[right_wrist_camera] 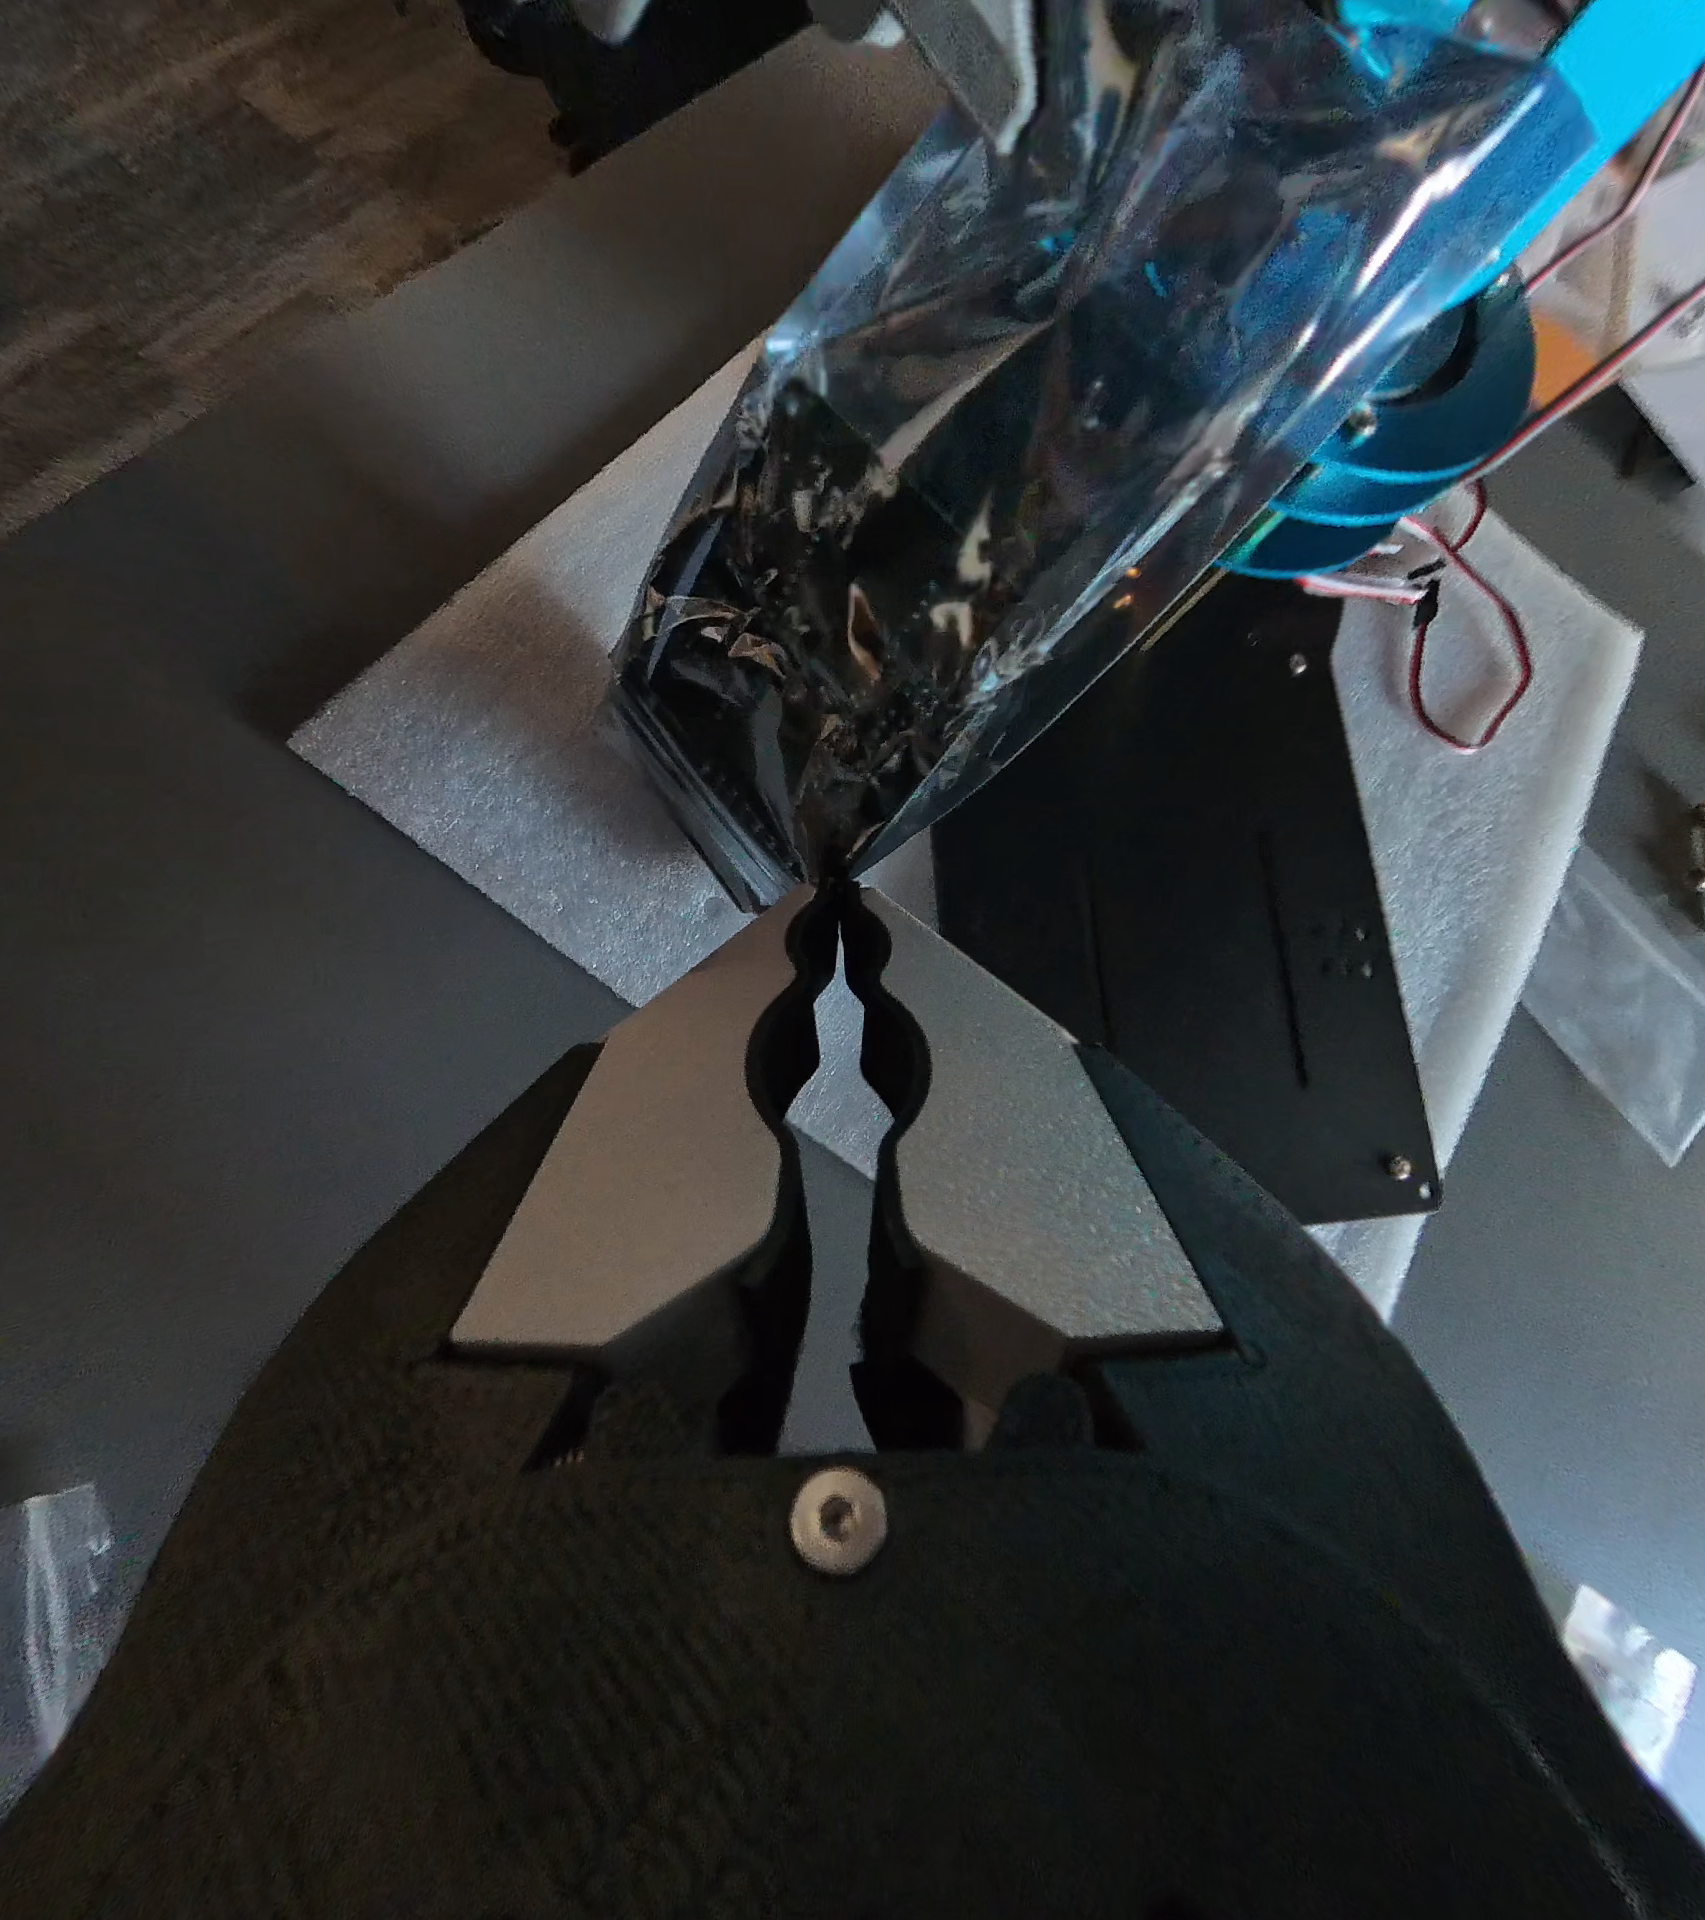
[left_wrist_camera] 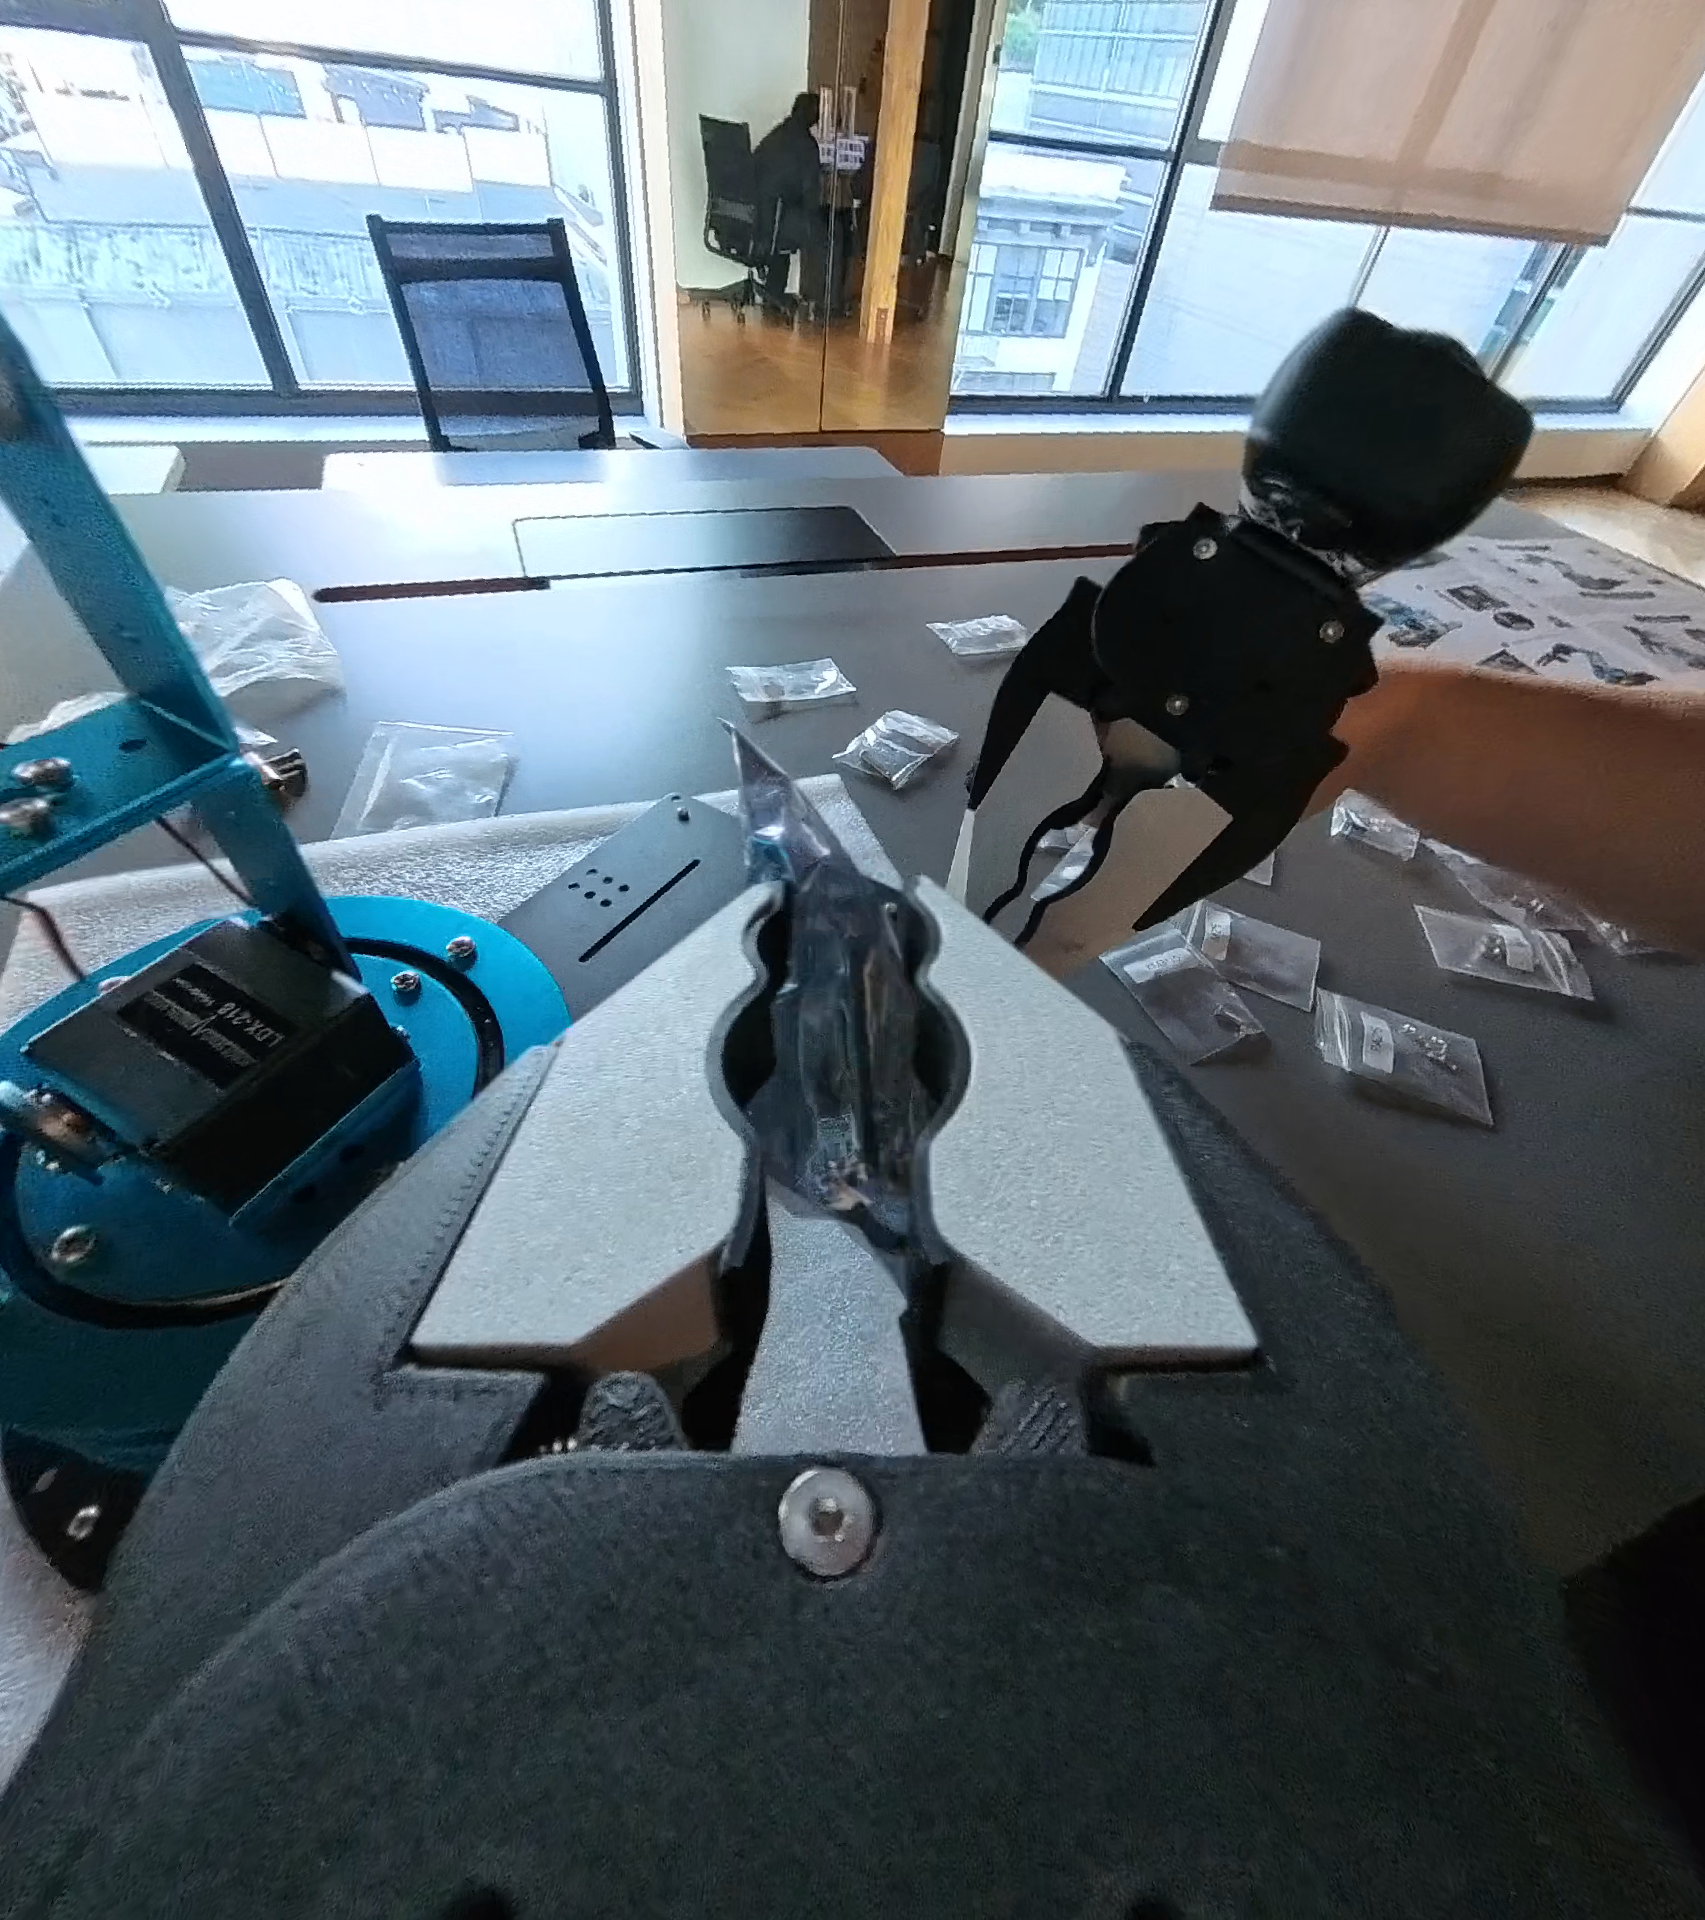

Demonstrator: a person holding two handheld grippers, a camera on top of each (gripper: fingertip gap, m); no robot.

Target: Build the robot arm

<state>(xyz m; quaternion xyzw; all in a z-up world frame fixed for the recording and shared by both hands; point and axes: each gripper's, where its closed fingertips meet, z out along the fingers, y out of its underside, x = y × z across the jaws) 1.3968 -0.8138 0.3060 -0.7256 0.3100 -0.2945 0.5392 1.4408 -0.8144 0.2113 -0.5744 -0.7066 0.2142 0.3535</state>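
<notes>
Up close, the left gripper (left_wrist_camera: pixel 843 1039) pinches a crinkled, glossy, smoke-tinted bag (left_wrist_camera: pixel 832 997) between its wavy-edged grey fingers, dark parts showing inside. The right gripper (right_wrist_camera: pixel 835 914) nips the same bag's (right_wrist_camera: pixel 983 499) corner at its very tips, holding it above a grainy white foam sheet (right_wrist_camera: pixel 474 727). Beside it lie a matte black plate (right_wrist_camera: pixel 1191 883) and a blue metal turntable base (left_wrist_camera: pixel 152 1195).
</notes>
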